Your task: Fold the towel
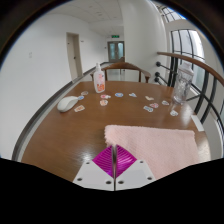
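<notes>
A pale pink towel lies flat on the round wooden table, just ahead and to the right of my fingers. My gripper is low over the table at the towel's near left edge. Its magenta pads are pressed together, and the fingertips meet right at that edge, which seems pinched between them. The part of the towel under the fingertips is hidden.
A tall pink bottle, a white object, several small white items and a clear glass stand on the table's far half. Wooden chairs stand beyond it. Bare wood lies left of the towel.
</notes>
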A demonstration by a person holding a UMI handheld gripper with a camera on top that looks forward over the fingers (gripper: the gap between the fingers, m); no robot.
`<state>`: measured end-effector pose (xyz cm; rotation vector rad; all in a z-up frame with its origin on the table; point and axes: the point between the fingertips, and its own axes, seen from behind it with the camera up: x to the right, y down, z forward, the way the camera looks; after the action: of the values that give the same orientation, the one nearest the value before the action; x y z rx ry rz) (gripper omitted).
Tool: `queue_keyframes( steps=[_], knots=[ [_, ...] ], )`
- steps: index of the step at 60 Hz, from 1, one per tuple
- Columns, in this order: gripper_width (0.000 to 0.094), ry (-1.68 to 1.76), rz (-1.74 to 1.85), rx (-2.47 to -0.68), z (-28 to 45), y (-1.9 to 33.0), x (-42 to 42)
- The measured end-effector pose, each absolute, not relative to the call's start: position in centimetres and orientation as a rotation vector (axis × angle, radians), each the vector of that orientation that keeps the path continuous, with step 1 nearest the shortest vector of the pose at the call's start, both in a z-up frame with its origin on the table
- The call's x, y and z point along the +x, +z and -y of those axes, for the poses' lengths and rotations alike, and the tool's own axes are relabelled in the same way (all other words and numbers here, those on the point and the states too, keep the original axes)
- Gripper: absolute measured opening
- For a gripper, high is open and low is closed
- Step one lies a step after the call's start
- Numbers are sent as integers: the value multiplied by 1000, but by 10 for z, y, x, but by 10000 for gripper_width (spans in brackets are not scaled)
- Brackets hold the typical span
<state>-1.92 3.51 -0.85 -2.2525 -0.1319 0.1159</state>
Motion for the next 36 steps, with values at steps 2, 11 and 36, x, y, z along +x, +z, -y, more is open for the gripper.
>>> queue_keyframes(
  steps=[2,11,36],
  knots=[
    [2,111,131,-2241,-36,-3,-18],
    [3,105,71,-2092,-44,65,13],
    [28,-179,-186,-2194,-21,19,231]
  ],
)
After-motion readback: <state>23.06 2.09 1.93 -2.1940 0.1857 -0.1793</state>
